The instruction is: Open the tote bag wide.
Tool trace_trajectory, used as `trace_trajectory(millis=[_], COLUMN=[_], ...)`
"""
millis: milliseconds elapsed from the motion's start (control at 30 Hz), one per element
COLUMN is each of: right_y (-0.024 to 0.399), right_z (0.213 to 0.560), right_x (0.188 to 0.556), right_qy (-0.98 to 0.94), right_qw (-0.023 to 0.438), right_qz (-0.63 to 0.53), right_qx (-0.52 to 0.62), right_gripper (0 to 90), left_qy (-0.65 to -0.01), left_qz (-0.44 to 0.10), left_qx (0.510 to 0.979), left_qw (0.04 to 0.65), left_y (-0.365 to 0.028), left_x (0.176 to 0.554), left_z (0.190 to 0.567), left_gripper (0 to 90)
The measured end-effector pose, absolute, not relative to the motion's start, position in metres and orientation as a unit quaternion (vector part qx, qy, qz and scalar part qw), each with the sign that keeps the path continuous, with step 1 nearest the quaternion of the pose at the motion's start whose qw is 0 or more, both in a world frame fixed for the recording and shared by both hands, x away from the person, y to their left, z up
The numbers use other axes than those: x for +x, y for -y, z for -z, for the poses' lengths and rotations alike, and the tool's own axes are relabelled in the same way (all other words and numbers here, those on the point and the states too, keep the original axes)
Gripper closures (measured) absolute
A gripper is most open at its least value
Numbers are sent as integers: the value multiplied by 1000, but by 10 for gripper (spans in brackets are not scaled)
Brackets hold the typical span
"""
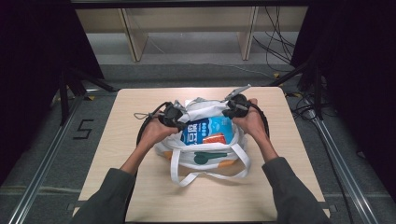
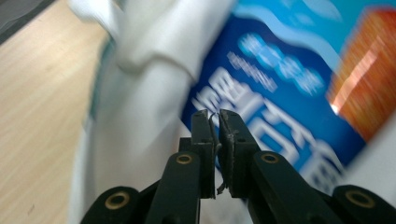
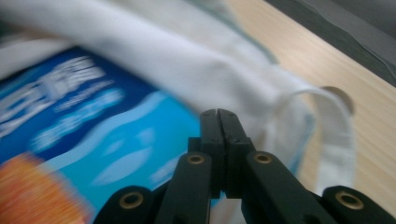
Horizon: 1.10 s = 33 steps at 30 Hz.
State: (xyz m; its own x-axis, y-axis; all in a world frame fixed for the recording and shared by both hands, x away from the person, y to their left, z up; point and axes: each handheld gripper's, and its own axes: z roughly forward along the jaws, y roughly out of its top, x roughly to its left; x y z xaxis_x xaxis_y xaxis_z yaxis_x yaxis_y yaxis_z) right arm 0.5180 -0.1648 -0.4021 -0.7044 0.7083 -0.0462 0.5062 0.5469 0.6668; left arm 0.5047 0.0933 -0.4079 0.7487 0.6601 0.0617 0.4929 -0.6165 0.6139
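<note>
A blue packet (image 1: pixel 205 131) lies mid-frame in an open white tote bag (image 1: pixel 212 158) on the table (image 1: pixel 140 196). Left gripper (image 2: pixel 215 114), jaws nearly closed, perhaps pinching thin film; right gripper (image 3: pixel 218 113), jaws pressed together, empty.

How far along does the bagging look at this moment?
Done: the blue packet already sits in the mouth of the white tote bag on the table. In hand: the left gripper and right gripper are both at the bag's opening, fingers closed; whether they pinch cloth is unclear. Left: the packet's top is exposed, and the handles lie loose.
</note>
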Motion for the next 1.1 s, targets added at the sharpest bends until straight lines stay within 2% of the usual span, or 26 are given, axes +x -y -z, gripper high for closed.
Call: trace_trajectory(millis=[133,267,433,500,567,667,767,867,1100], right_y=[164,174,191,188,186,187,187,185,190], right_z=[404,418,441,445,441,429,420,421,426], right_x=[474,437,420,417,417,416,414,414,418], right_qy=[-894,-914,-915,-919,-921,-911,-899,-897,-892], right_qw=[116,82,47,58,65,83,87,91,103], right_qz=[-325,-308,-303,-294,-289,-315,-344,-349,-349], right_qx=[285,250,260,255,252,251,257,256,269], right_gripper=[900,900,900,900,900,900,896,891,900], left_qy=[-371,-384,-426,-419,-402,-354,-317,-286,-264], left_qz=[-143,-158,-141,-150,-156,-135,-127,-114,-95], left_qx=[875,875,855,859,866,881,894,909,914], left_qw=[277,250,261,253,251,284,289,281,293], left_y=[-94,-100,-112,-109,-104,-98,-94,-100,-126], left_x=[531,539,548,547,540,516,490,468,429], left_z=[420,428,437,436,430,417,415,420,438], left_gripper=[853,867,892,891,855,827,809,805,844])
